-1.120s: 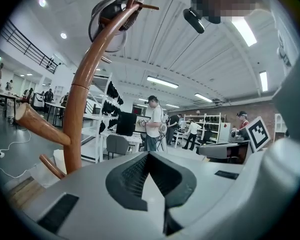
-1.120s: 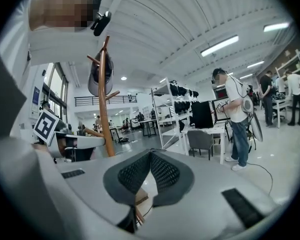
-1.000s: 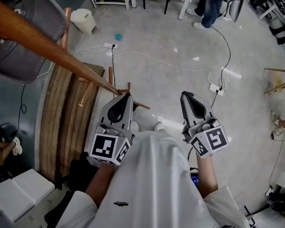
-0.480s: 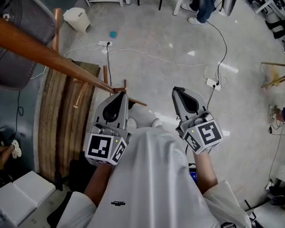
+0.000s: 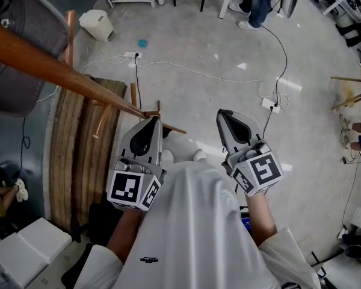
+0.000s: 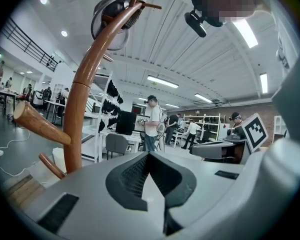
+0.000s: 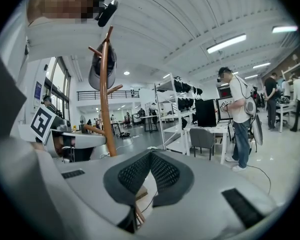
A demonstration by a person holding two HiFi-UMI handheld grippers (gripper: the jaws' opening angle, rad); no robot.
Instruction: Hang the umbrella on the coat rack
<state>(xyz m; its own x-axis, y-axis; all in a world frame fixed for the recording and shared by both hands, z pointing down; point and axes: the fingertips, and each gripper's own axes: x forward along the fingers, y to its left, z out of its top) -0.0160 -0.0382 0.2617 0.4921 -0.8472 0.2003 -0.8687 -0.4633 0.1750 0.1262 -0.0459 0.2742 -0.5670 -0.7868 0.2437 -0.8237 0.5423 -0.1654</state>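
Observation:
The wooden coat rack (image 5: 60, 74) slants from the upper left down to its feet on the floor in front of me. In the left gripper view its curved pole (image 6: 82, 94) rises at left with pegs sticking out. A grey rounded thing (image 6: 112, 16) hangs at its top, also seen in the right gripper view (image 7: 101, 66); I cannot tell whether it is the umbrella. My left gripper (image 5: 155, 120) is shut and empty, its tip close to the rack's foot. My right gripper (image 5: 224, 114) is shut and empty, further right over bare floor.
Wooden planks (image 5: 78, 155) lie on the floor at left beside the rack. White cables with power strips (image 5: 271, 108) run across the floor ahead. A white bin (image 5: 102, 24) stands far left. A person's legs (image 5: 256, 5) are at the top. White boxes (image 5: 18, 245) sit lower left.
The head view has shifted slightly, so everything sits a bit higher in it. Both grippers keep their places beside each other and stay shut.

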